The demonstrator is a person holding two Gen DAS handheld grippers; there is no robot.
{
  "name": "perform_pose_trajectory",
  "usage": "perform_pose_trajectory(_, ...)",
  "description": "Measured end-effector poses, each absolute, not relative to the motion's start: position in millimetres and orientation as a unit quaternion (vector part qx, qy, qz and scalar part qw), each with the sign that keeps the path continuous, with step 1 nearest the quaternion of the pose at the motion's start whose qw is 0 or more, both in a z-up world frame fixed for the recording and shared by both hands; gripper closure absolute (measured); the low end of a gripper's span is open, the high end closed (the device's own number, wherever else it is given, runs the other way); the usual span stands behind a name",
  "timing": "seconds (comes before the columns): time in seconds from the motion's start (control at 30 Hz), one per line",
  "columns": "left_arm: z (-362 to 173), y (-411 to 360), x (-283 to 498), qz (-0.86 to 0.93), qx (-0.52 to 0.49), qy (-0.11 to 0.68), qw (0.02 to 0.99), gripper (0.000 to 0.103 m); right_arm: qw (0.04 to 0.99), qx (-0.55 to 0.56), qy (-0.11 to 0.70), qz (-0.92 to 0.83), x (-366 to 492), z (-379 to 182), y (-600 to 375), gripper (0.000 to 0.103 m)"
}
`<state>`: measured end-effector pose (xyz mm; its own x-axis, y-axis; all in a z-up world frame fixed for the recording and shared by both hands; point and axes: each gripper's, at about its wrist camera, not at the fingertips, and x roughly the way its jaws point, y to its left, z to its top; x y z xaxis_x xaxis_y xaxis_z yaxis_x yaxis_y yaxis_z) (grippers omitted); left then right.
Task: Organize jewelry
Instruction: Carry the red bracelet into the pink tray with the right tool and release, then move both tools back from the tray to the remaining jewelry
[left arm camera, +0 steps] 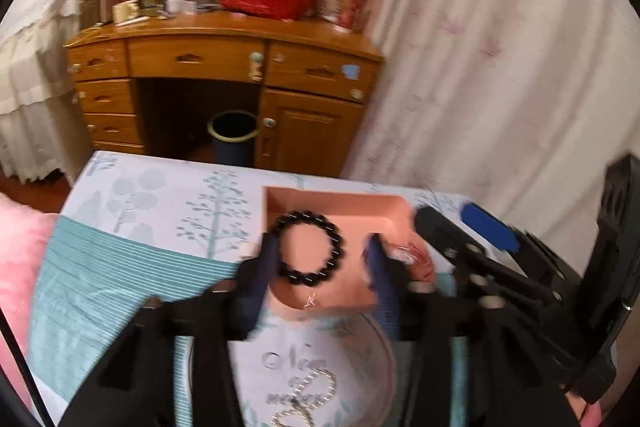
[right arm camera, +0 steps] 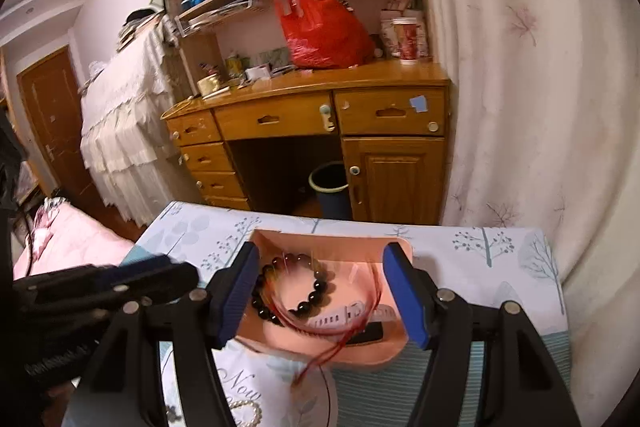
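Inside pink tray (right arm camera: 372, 357), dark beaded bracelet (right arm camera: 294, 289)

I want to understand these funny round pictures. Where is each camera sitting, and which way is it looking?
Left wrist: sits on the left gripper, looking forward along its open blue fingers at the pink tray and black bead bracelet; the right gripper shows at the right.
Right wrist: sits on the right gripper, looking along its open fingers into the pink tray; the left gripper shows at the left.
Both share the tray, the bracelet, the wooden desk and the red bag.
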<state>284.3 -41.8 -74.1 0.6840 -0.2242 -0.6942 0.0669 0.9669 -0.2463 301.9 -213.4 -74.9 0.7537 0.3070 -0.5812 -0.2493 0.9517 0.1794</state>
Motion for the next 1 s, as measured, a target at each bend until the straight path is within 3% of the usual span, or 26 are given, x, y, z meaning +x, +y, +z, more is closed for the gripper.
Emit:
perform_pose_trajectory(0.07,-74.1,-33.4,283.9,-0.071,-0.106,0.39,0.912,0.045,0.935,0.063,0.317,0.148,301.1,-79.5,-217.7,0.036)
perform_pose_trajectory(0.33,-83.9,-16.1,274.0,-0.047,-0.094,0.41,0.906,0.022,0.926,0.097,0.338,0.139,288.9,-93.5,-234.2,0.035)
perform_pose_trajectory(0.57,-115.6,-4.0,229.0,-0.039,-0.085,0.439,0.894,0.021,0.898,0.151,0.393,0.126,240.9,-125.2,-253.3,0.035)
perform_pose_trajectory(0.8,-129.6,9.2,180.8,-0.041,-0.05,0.482,0.874,0.009,0.888,0.173,0.415,0.097,166.8,-140.7,-267.8,0.035)
perform_pose_trajectory(1.0,-149.6,12.1,147.4,-0.043,-0.007,0.535,0.844,0.008,0.874,0.167,0.446,0.092,112.4,-149.9,-251.4,0.035)
